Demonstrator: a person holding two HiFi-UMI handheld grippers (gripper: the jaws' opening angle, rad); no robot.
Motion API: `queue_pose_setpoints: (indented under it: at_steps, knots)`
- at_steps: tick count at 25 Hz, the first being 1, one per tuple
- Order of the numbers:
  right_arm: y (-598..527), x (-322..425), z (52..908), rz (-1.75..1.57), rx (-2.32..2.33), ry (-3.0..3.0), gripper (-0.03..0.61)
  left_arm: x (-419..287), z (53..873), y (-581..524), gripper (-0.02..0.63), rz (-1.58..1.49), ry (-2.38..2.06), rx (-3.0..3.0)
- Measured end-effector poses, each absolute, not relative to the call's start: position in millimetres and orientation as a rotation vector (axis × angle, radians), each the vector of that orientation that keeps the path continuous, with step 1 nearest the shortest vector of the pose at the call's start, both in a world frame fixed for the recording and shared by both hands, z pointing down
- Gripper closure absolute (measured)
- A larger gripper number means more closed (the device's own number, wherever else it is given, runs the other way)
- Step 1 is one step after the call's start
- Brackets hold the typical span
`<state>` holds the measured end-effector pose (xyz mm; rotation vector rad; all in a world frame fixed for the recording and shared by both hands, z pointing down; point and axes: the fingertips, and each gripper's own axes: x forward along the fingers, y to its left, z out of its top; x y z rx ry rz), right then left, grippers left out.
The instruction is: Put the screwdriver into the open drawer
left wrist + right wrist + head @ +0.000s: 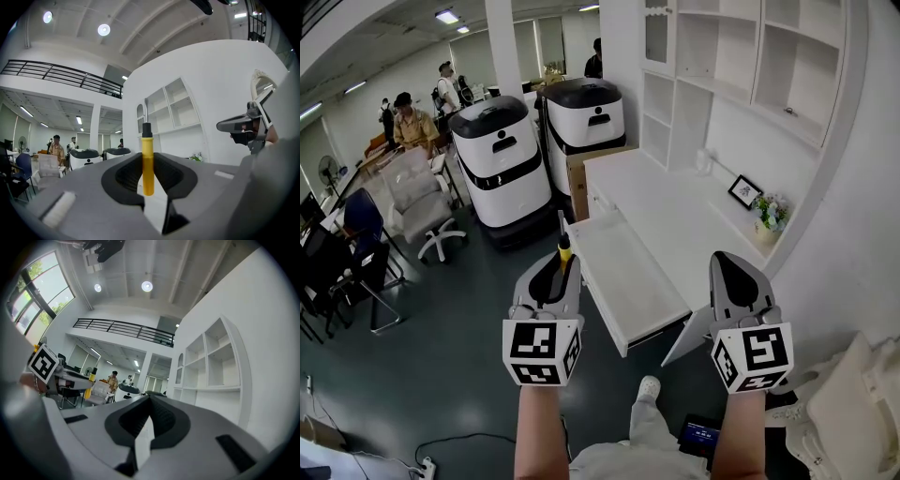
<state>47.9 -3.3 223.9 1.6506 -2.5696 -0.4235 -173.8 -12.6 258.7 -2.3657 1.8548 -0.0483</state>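
Note:
A screwdriver (564,247) with a yellow handle, black collar and metal shaft points forward out of my left gripper (560,265). In the left gripper view the handle (147,159) stands upright between the jaws, and the left gripper (147,174) is shut on it. The open drawer (628,281), white and shallow, juts out of the white desk just right of the screwdriver's tip. My right gripper (728,262) hovers to the right of the drawer. The right gripper view shows that gripper (149,401) with its tips together and nothing between them.
Two white-and-black machines (497,159) (586,117) and a cardboard box (579,180) stand beyond the drawer. The desk top (675,202) carries a picture frame (744,190) and a flower pot (769,214), under wall shelves (741,56). An office chair (417,202) and people (412,122) are at the left.

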Motion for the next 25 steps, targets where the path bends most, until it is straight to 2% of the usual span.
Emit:
queue_pose_setpoints:
  at_steps: [25]
  knots:
    - [-247.8,80.6,236.2,-0.324,1.571,-2.623,0.576,-150.3,265.0,-245.0,0.534,-0.125,1.974,-2.331]
